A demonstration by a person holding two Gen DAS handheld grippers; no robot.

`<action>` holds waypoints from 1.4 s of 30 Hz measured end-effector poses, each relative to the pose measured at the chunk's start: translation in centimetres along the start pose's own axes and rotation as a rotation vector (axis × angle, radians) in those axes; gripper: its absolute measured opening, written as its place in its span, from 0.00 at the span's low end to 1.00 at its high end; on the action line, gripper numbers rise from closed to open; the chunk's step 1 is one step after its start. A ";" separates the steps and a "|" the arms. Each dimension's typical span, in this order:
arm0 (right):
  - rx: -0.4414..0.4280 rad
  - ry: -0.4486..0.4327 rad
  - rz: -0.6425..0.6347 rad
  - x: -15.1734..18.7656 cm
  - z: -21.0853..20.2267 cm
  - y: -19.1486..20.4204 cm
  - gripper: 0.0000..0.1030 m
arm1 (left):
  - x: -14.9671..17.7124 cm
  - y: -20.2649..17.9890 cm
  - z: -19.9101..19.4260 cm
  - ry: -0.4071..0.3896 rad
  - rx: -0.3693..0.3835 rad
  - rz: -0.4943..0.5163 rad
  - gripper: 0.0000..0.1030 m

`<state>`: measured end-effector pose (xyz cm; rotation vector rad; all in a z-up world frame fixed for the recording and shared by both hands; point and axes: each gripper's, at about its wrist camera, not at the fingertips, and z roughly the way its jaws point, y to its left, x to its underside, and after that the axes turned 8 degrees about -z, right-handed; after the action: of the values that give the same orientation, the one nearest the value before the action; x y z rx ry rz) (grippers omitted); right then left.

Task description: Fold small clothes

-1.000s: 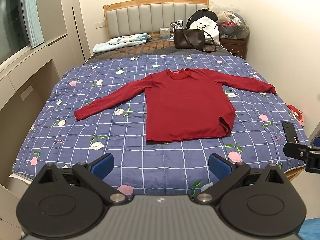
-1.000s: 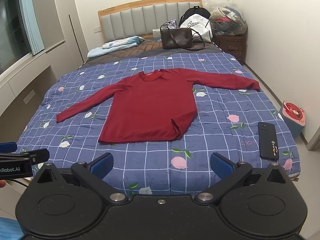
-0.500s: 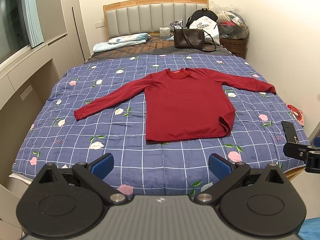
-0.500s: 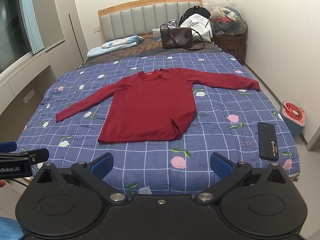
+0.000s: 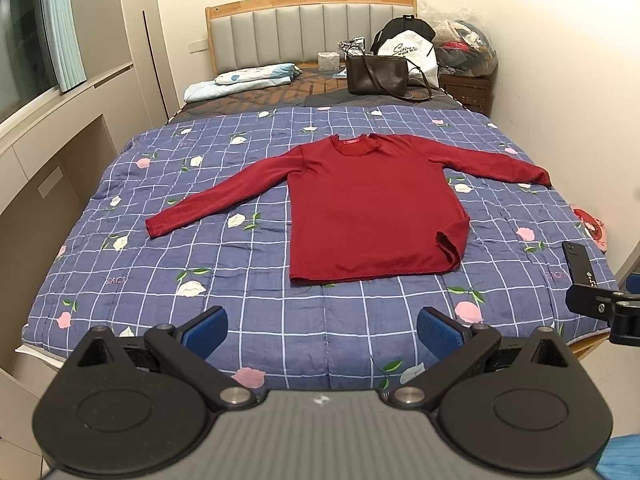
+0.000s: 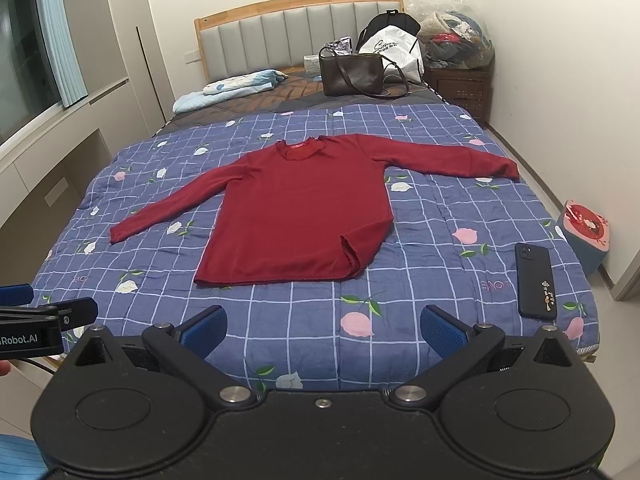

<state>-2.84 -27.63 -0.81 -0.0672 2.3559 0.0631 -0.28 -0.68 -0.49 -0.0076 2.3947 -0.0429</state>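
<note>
Red shirt (image 5: 372,216) lies flat mid-frame on the bed (image 5: 260,292), sleeves spread. Left hand-held gripper (image 5: 322,324) and right hand-held gripper (image 6: 323,326) both released, empty, at lower frame.

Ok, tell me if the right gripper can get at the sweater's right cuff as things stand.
Probably yes. The right gripper hangs open and empty at the foot of the bed; the cuff lies flat with only bare quilt between. The phone sits aside.

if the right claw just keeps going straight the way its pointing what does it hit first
Probably the blue checked quilt near the foot of the bed, bare there. The open right claw aims over it toward the red shirt, whose hem lies further on; depth is hard to judge. The phone lies off to the right.
</note>
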 end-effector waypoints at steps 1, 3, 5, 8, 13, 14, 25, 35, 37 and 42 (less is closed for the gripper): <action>0.000 0.000 -0.001 -0.1 -0.1 0.1 1.00 | -0.1 0.1 0.0 0.004 0.001 -0.001 1.00; 0.002 0.000 -0.002 -0.4 -0.2 0.4 1.00 | -0.1 0.1 0.1 0.009 0.003 -0.002 1.00; 0.005 0.001 -0.004 -0.2 -0.4 -0.1 1.00 | -0.2 0.2 0.1 0.013 0.006 -0.005 1.00; 0.023 0.015 -0.006 0.7 0.1 -0.7 1.00 | -0.2 0.2 0.3 0.021 0.012 -0.010 1.00; 0.109 0.103 0.025 0.4 0.7 -1.3 1.00 | -0.6 0.6 0.6 0.049 0.011 -0.025 1.00; 0.125 0.125 0.037 0.1 0.7 -1.3 1.00 | -0.9 0.8 0.6 0.059 0.008 -0.033 1.00; 0.129 0.181 0.034 -4.9 -2.4 2.5 1.00 | -4.8 2.9 0.1 0.173 -0.144 -0.074 1.00; 0.147 0.140 0.028 -6.5 -3.3 3.2 1.00 | -5.5 3.4 -0.4 0.200 -0.151 -0.068 1.00; 0.144 0.134 0.039 -6.7 -3.2 3.2 1.00 | -5.7 3.4 -0.2 0.202 -0.154 -0.067 1.00; 0.133 0.132 0.073 -7.2 -2.6 2.7 1.00 | -6.6 3.0 0.1 0.186 -0.161 -0.046 1.00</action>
<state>0.22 -24.90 6.21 0.0825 2.4877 -0.0646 4.66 2.40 3.85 -0.1400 2.5773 0.1331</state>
